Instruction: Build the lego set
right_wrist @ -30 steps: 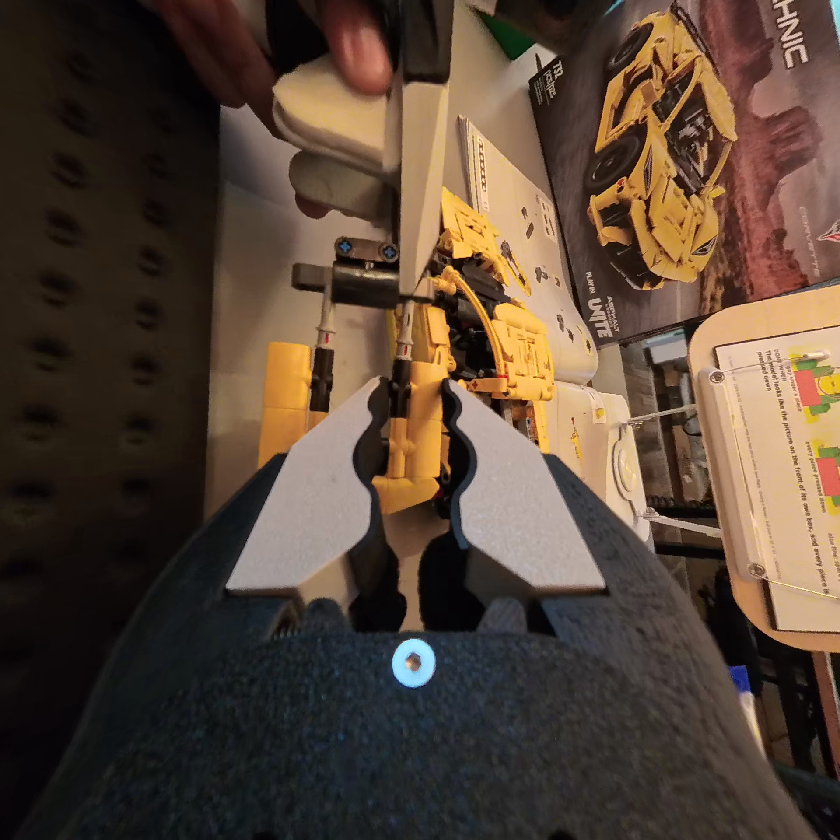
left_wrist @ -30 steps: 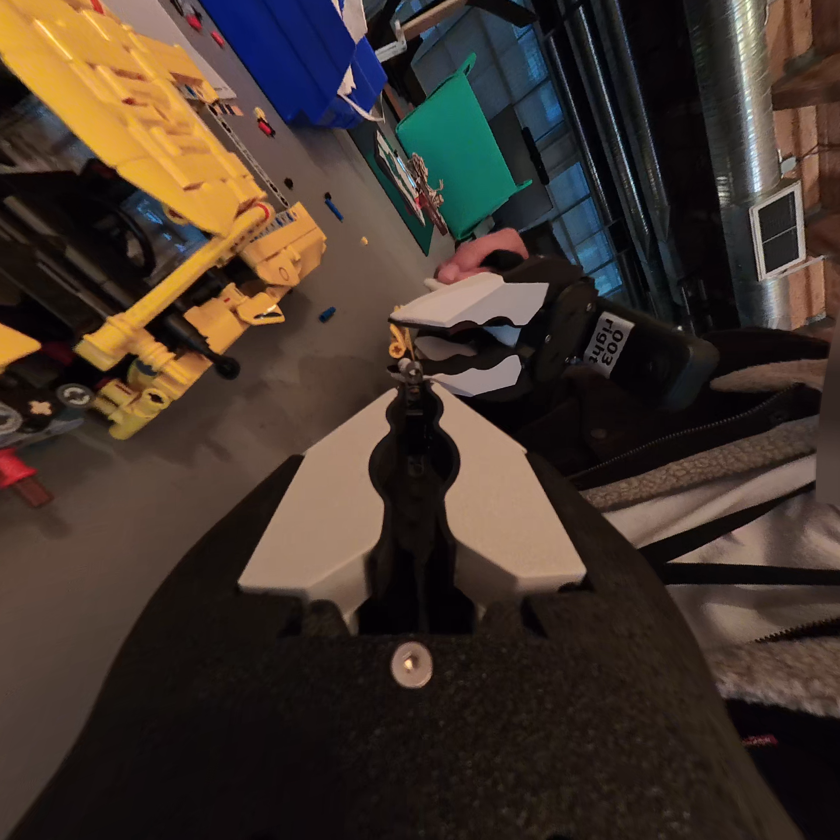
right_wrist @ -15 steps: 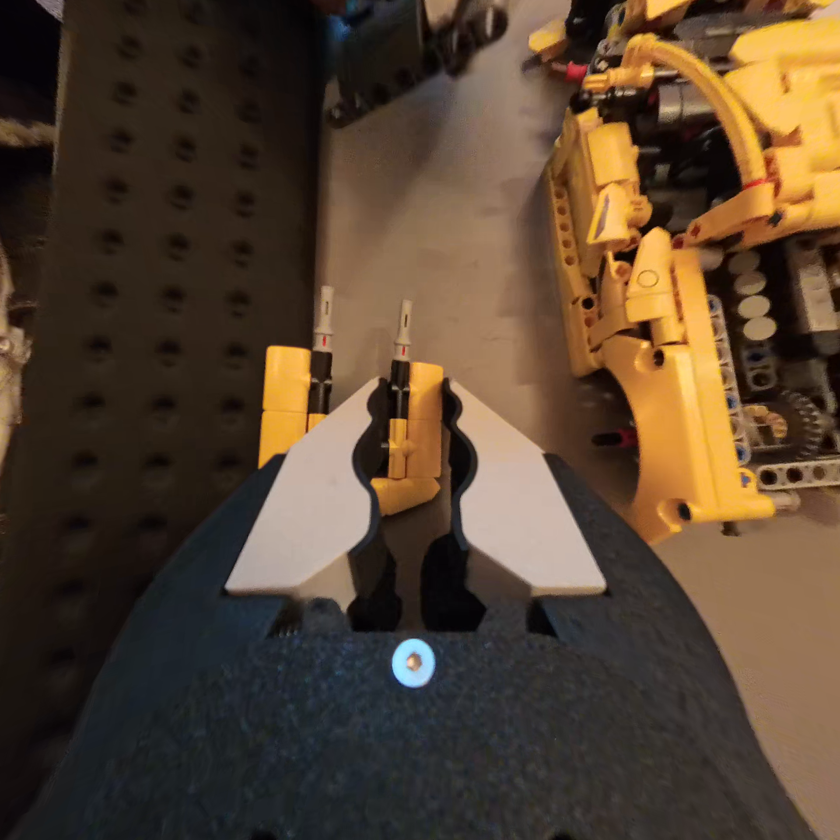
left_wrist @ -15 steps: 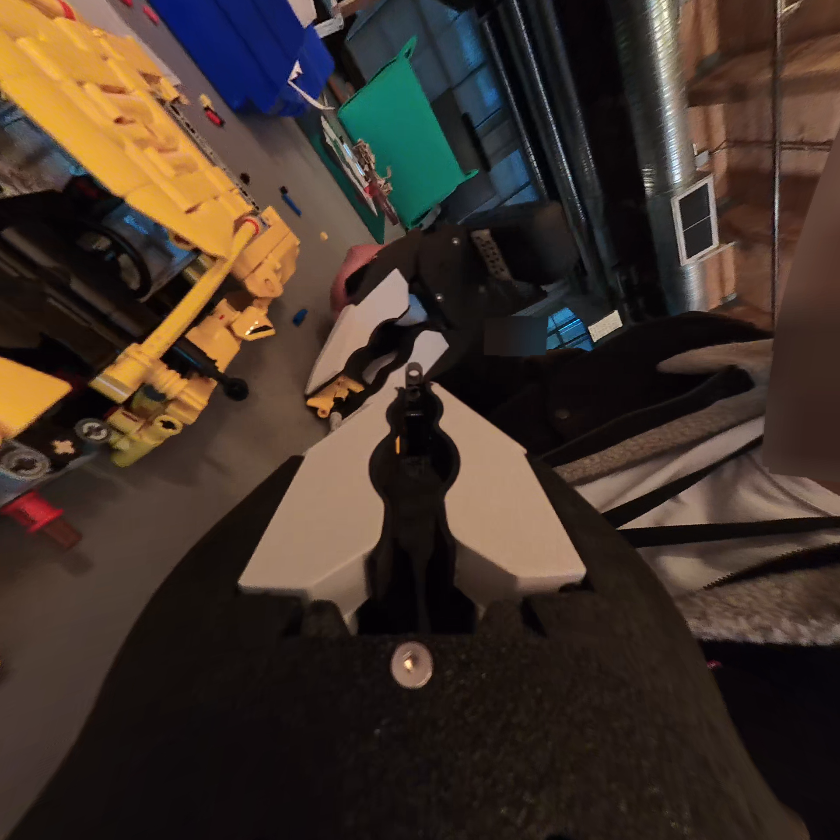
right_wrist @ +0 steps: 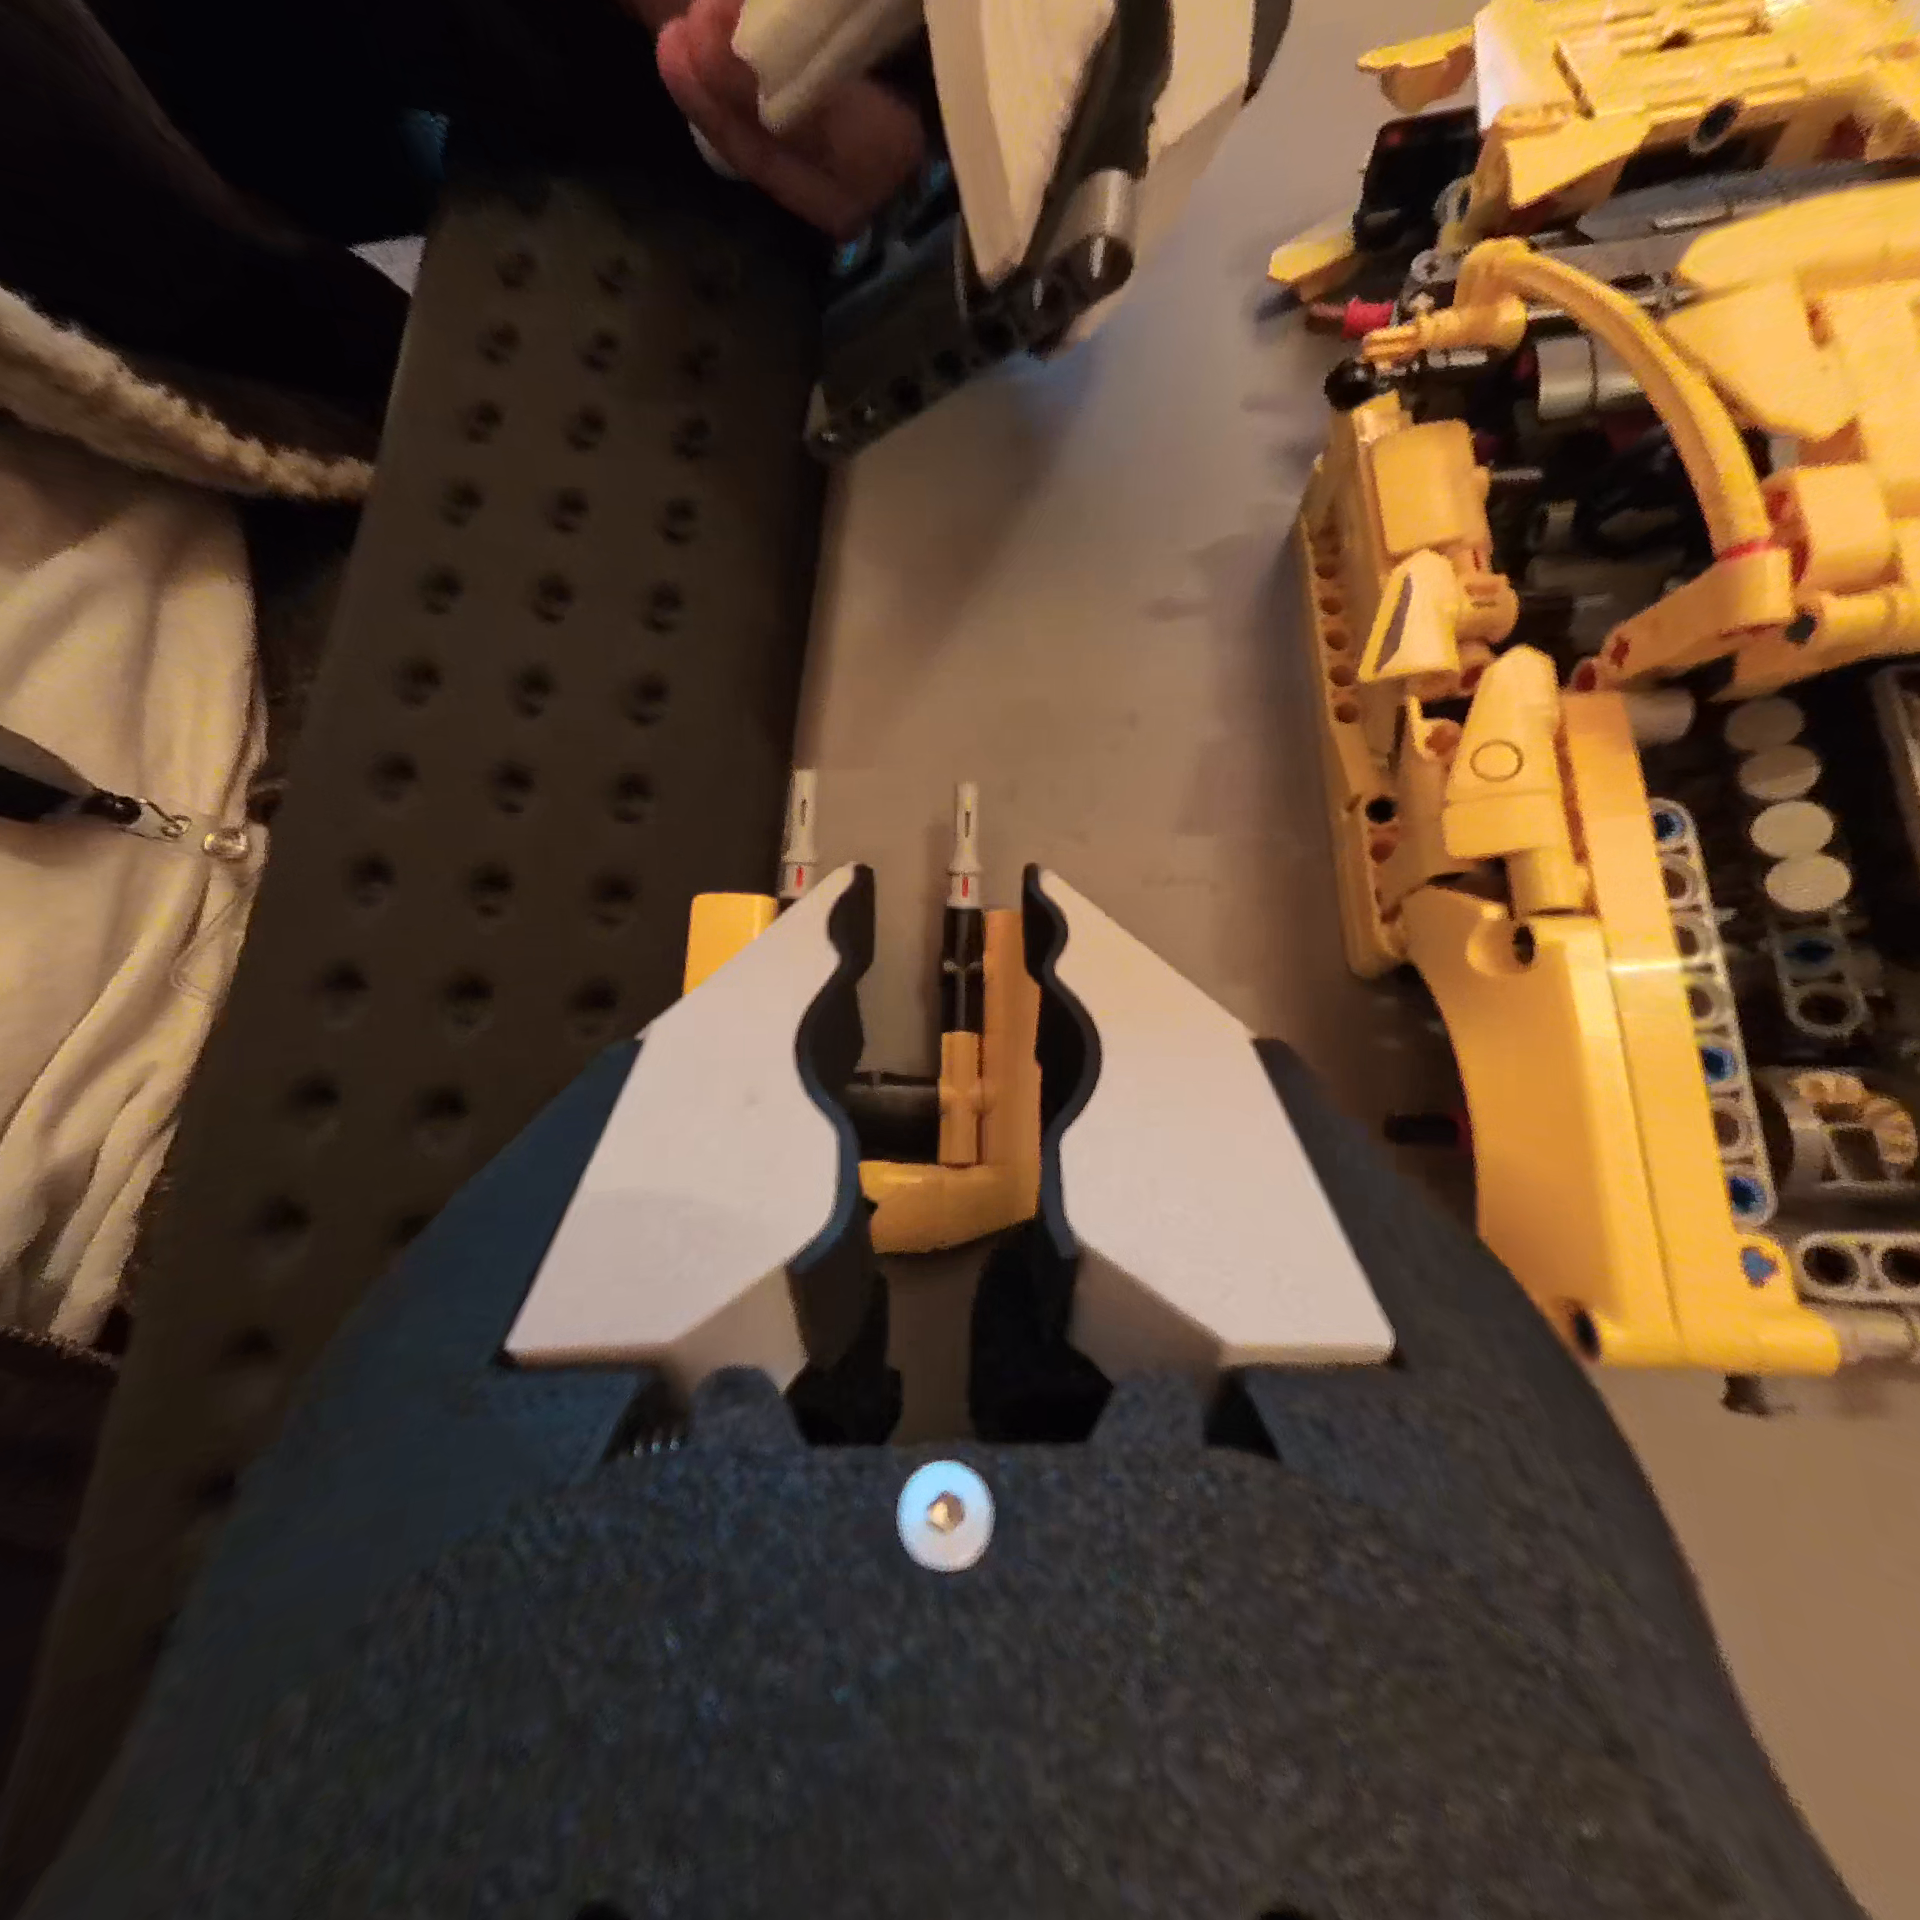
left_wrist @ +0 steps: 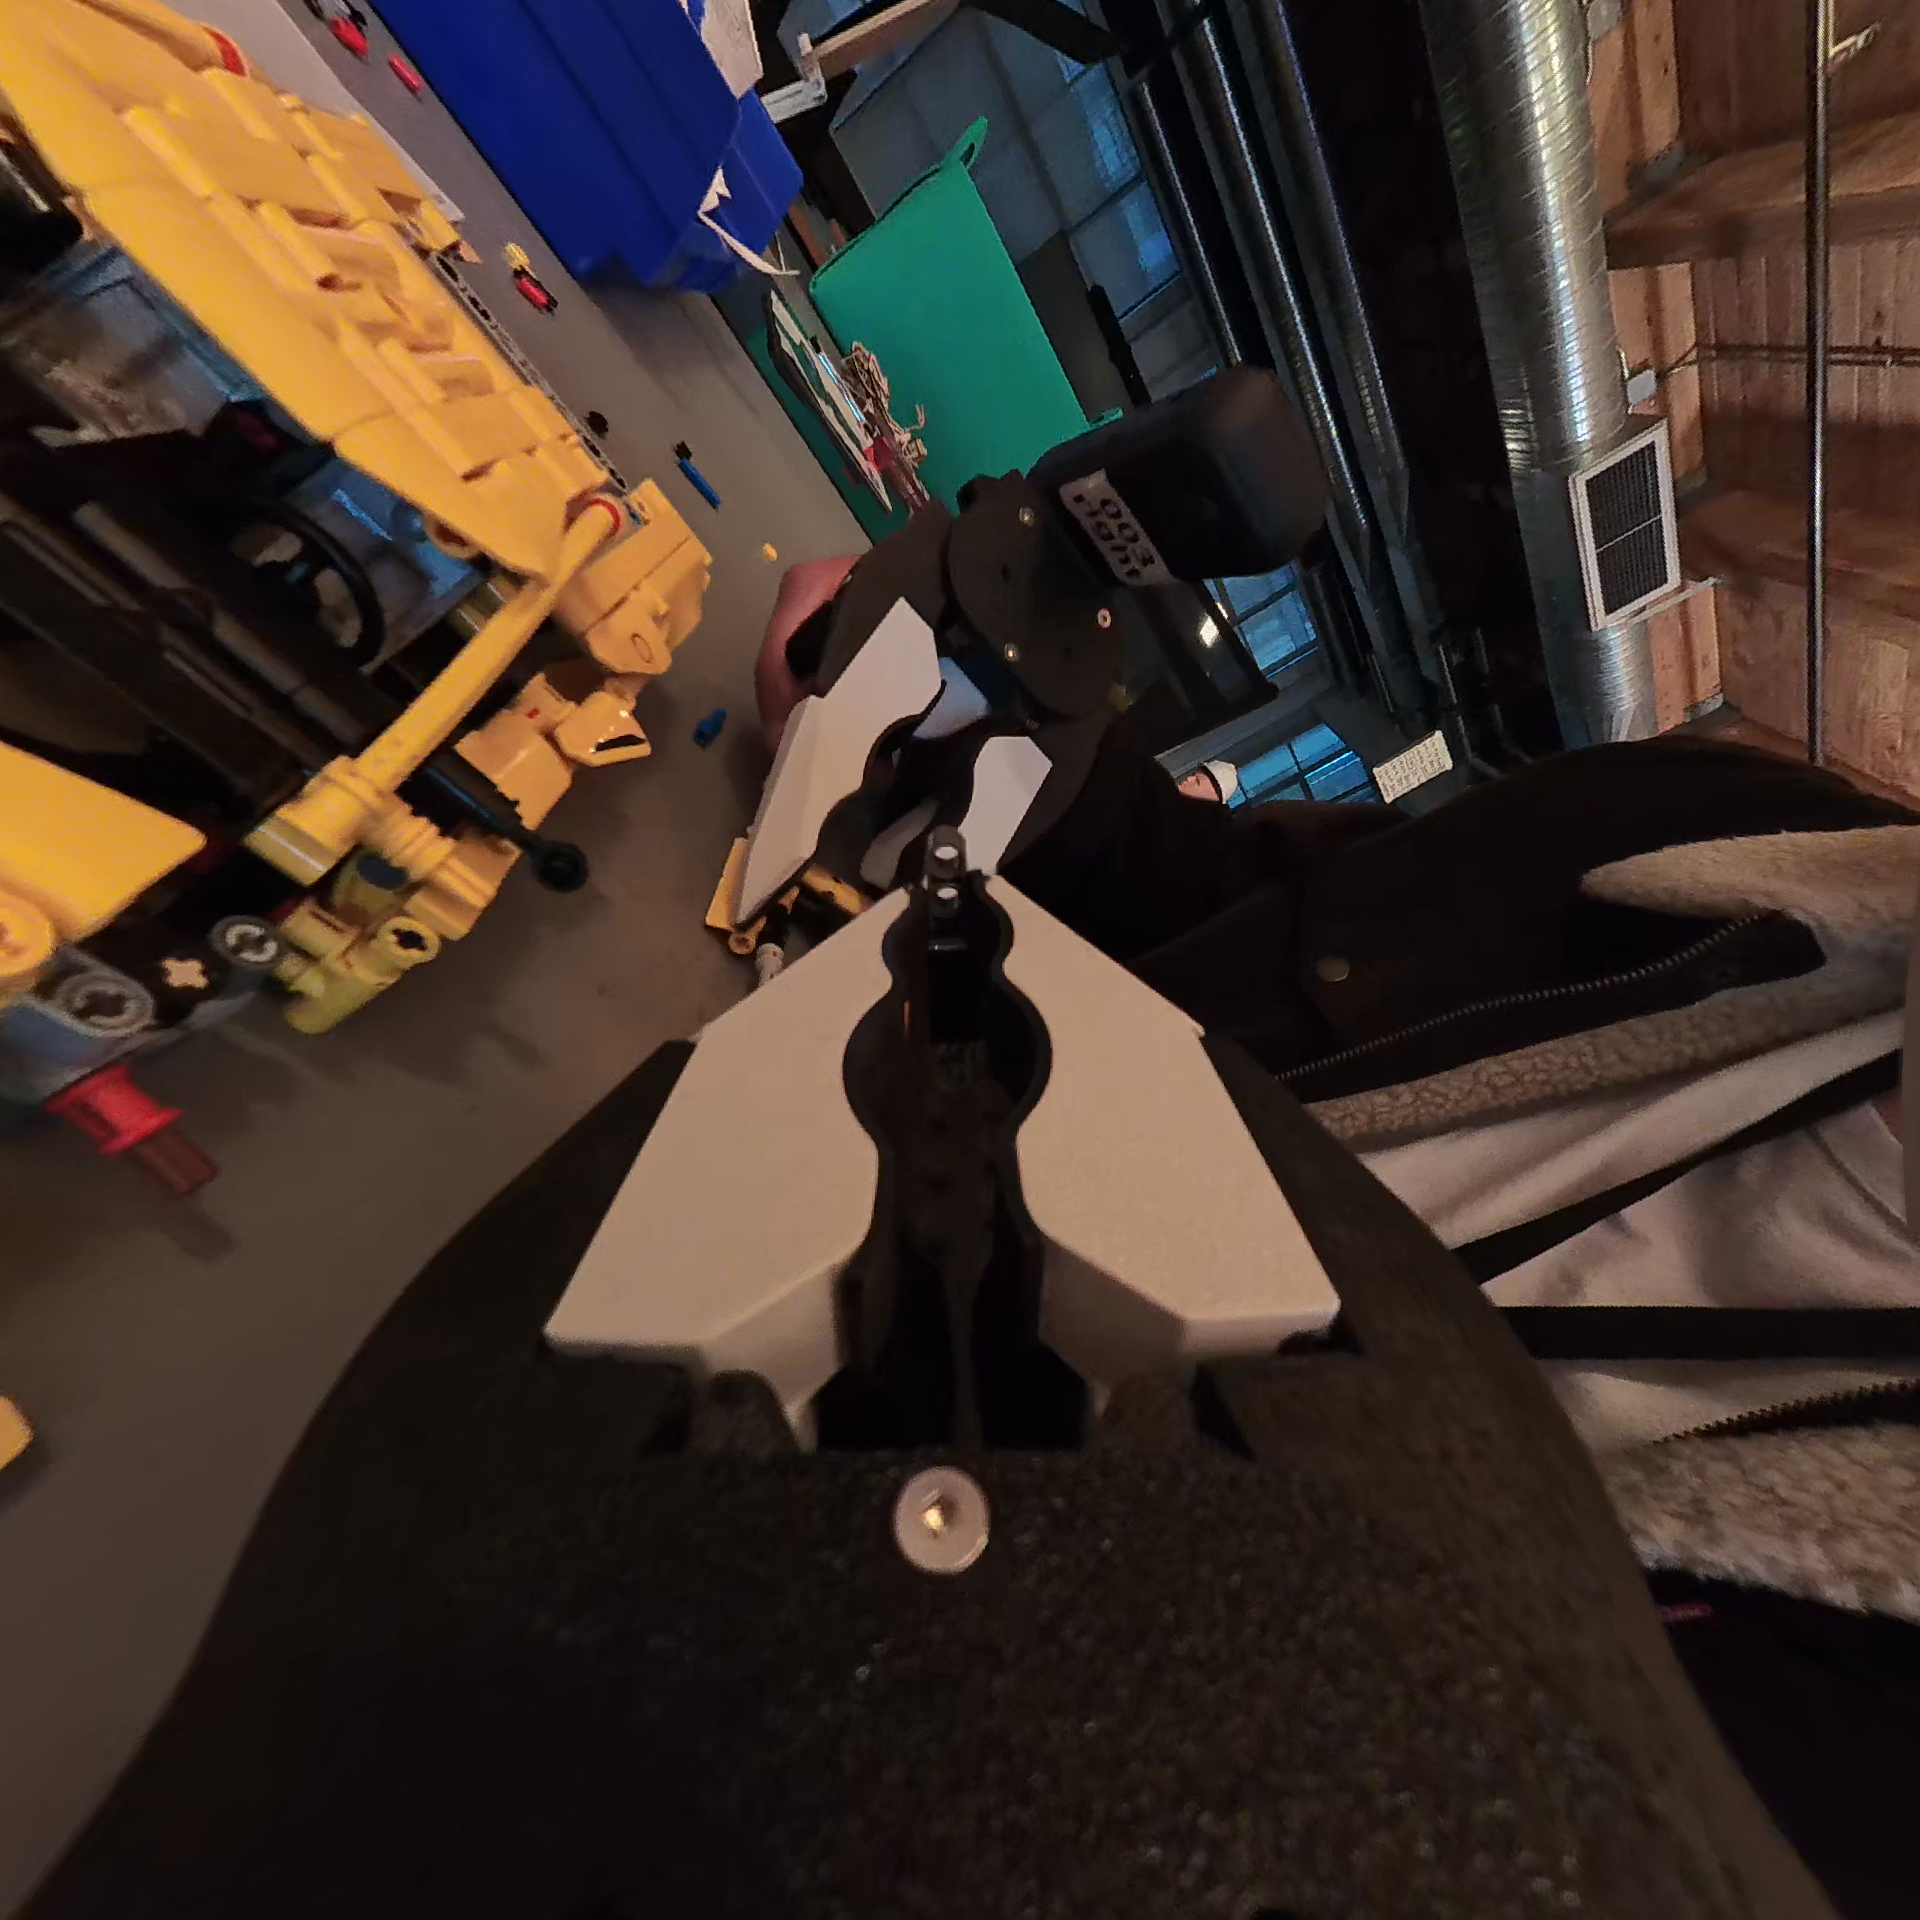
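My right gripper (right_wrist: 945, 873) is shut on a small yellow sub-assembly (right_wrist: 987, 1039) with two grey-tipped pins pointing away. It holds the piece low against the grey table. The piece's yellow elbow fills the gap between the jaws, and its left block is partly hidden behind the left finger. In the left wrist view the right gripper (left_wrist: 821, 862) points down at that piece (left_wrist: 774, 909). My left gripper (left_wrist: 948, 883) is shut on a dark holed beam (left_wrist: 945, 966), seen end-on. In the right wrist view it (right_wrist: 1049, 239) hovers with the beam (right_wrist: 914, 384) beyond the sub-assembly.
The large yellow car model (right_wrist: 1558, 935) (left_wrist: 312, 343) stands close to the right of my right gripper. A dark perforated strip (right_wrist: 540, 727) runs along the table's near edge by a person's jacket (left_wrist: 1558, 1039). Blue bins (left_wrist: 623, 135), a green folder (left_wrist: 935, 312) and loose small pieces (left_wrist: 696, 483) lie farther off. One gripper's finger ends stand about 9 cm off the other's.
A second ago the two pieces met in the air. The right gripper has since lowered the yellow sub-assembly to the table. The left gripper has drawn away with the dark beam.
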`<state>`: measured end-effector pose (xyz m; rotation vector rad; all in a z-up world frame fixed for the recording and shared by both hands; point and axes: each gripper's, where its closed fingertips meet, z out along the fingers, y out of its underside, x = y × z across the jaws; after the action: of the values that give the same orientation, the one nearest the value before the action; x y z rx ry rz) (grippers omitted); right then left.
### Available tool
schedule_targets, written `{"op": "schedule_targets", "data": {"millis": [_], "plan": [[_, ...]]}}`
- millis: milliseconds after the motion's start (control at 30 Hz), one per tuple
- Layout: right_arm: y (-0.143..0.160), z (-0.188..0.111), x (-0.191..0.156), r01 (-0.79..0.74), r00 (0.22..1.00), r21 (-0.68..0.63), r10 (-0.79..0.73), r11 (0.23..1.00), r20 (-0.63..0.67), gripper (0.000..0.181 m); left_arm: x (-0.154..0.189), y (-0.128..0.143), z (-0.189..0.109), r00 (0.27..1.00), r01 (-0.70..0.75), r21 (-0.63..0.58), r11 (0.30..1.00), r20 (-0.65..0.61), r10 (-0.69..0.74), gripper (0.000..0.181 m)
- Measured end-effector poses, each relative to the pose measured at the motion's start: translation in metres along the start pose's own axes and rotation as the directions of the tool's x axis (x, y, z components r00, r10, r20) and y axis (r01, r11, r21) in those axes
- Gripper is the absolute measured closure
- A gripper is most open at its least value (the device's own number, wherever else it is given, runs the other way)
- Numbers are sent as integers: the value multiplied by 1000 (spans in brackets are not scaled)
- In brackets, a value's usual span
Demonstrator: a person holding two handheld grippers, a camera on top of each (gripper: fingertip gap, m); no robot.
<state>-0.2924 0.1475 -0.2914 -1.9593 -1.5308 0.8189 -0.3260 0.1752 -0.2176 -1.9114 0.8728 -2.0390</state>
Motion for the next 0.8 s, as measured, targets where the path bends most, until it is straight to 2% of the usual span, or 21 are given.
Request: {"op": "schedule_targets", "data": {"millis": [133, 200, 233, 333, 400, 467, 533, 633, 800], "plan": [[3, 6, 1, 58, 998, -81, -57, 995, 12, 158, 0, 0, 0, 1000, 1, 1, 1000, 0, -1, 175], [6, 10, 1, 84, 996, -123, -83, 989, 14, 168, -1, 0, 0, 1000, 13, 4, 1000, 4, -13, 175], [4, 11, 3, 102, 995, -123, -103, 987, -2, 174, -3, 0, 0, 1000, 20, 2, 1000, 7, -20, 175], [-10, 5, 16, 170, 973, -97, -182, 981, -139, 175, -6, 3, 2, 999, 34, -17, 999, 17, -33, 175], [-24, -4, 25, 260, 914, -107, -281, 960, -292, 175, -8, 1, 3, 999, 11, -15, 1000, 44, -10, 175], [-38, -14, 31, 356, 809, -170, -394, 919, -436, 175, -7, -3, 2, 999, -21, 7, 1000, 45, 21, 175], [-47, -20, 34, 403, 716, -228, -461, 886, -524, 175, -9, -5, 1, 998, -29, 11, 1000, 65, 28, 175], [-47, -24, 38, 412, 641, -311, -515, 856, -569, 175, -10, -5, 4, 997, -33, 2, 999, 63, 33, 175], [-56, -27, 31, 440, 609, -303, -529, 845, -591, 175, -13, -3, 10, 997, -27, -12, 1000, 70, 28, 175]]}}
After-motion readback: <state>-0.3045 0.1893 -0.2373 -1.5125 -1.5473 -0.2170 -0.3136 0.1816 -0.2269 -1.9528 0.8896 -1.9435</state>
